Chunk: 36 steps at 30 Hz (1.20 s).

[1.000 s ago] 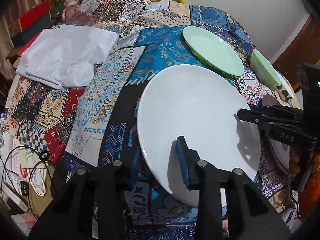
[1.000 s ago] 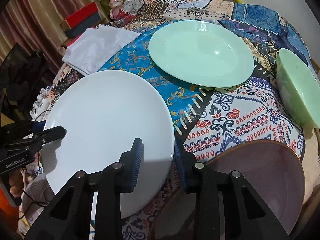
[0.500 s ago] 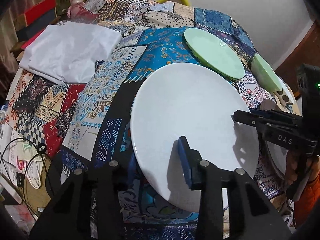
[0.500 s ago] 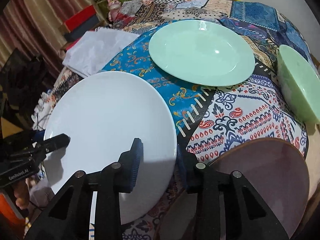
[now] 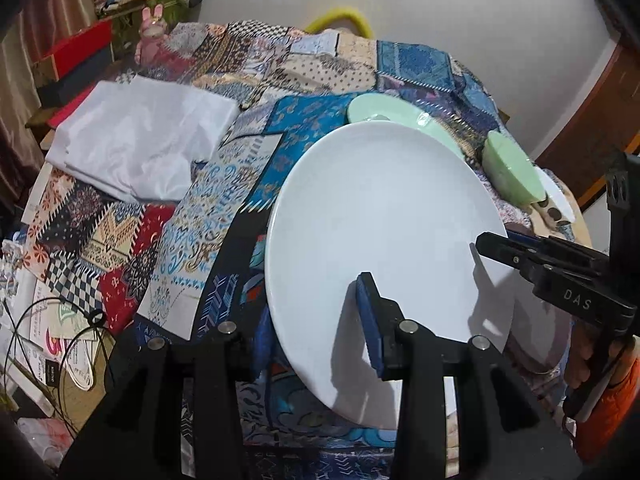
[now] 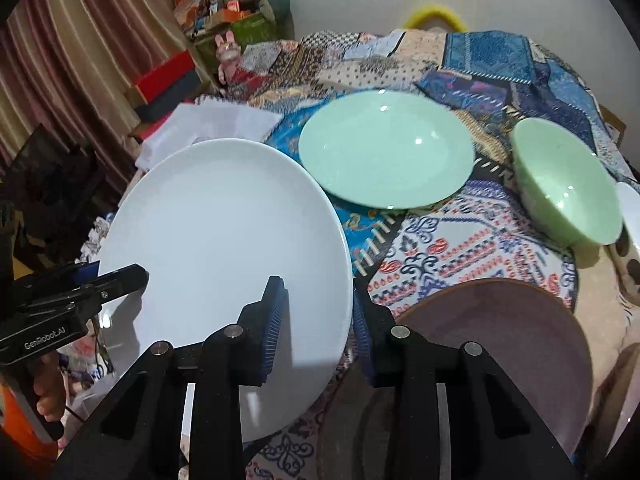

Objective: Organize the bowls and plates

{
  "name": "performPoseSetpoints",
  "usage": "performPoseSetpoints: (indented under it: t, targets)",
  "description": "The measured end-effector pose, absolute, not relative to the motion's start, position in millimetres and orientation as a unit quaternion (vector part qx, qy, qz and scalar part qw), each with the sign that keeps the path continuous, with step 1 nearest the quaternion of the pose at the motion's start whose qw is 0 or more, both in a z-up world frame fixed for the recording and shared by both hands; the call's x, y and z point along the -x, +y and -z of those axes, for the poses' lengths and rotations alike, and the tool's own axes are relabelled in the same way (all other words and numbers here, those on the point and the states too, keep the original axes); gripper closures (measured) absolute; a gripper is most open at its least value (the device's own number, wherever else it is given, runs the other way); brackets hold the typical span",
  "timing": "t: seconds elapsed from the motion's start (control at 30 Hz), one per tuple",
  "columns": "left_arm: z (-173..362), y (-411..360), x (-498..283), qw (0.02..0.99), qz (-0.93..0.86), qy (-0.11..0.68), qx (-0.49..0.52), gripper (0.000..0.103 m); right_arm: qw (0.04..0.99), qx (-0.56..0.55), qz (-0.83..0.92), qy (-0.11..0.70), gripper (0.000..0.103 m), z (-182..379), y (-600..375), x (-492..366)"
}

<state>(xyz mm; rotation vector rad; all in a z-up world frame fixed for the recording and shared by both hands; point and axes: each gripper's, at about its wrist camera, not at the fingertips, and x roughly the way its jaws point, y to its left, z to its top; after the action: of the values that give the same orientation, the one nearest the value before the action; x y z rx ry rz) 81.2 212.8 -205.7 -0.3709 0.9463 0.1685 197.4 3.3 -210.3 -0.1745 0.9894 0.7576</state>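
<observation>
A large white plate (image 5: 384, 216) is held off the patchwork tablecloth (image 5: 168, 220) by both grippers. My left gripper (image 5: 316, 320) is shut on its near rim. My right gripper (image 6: 318, 320) is shut on the opposite rim and also shows at the right of the left wrist view (image 5: 496, 248). The plate (image 6: 224, 240) is tilted in the right wrist view. A mint green plate (image 6: 386, 148) lies on the cloth beyond it. A mint green bowl (image 6: 568, 184) stands to the right. A mauve plate (image 6: 500, 344) lies under the right gripper.
A folded white cloth (image 5: 140, 148) lies at the table's left. A white spotted dish (image 6: 632, 224) sits at the far right edge. Cables and papers (image 5: 60, 340) lie off the table's left side. Boxes and clutter (image 6: 224, 16) stand behind the table.
Both grippers have raised the white plate off the cloth and tilted it. It now overlaps the near edge of the green plate in view. The other dishes have not moved.
</observation>
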Motion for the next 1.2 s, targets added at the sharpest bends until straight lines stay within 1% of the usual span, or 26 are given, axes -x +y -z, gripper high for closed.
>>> performPoseSetpoints:
  t: [0.53,1.2]
  targets:
    - [179.8,150.8,-104.9,0.885,-0.027,0.443,0.141,0.065,0.842,0.045,-0.311,0.438,0.072,188.7,-64.8,-194.7]
    - [197.4,78.4,-144.9,0.868,0.029,0.482,0.116,0.065,0.851,-0.005,-0.258,0.458,0.073,207.7,-141.6,-192.6]
